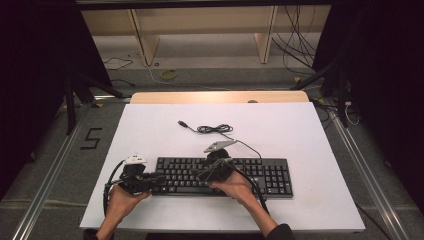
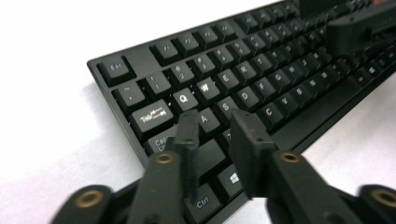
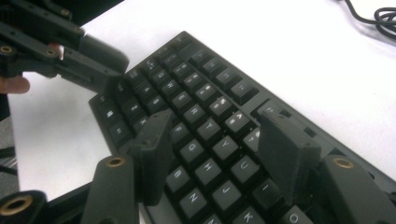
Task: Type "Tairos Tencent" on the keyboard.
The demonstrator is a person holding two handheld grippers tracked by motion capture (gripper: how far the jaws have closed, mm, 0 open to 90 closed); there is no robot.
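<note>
White table is carrying the black keyboard, lying near its front edge. Right gripper is hovering over the middle letter keys, jaws wide apart; left gripper is sitting over the keyboard's left end, jaws narrowly apart, clamping nothing.

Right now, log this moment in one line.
left gripper: open, over keyboard left end | right gripper: open, over middle keys | cable: coiled behind

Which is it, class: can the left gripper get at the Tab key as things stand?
Probably yes: the left gripper hangs over the keyboard corner, beside the Tab key, nothing between them.
</note>
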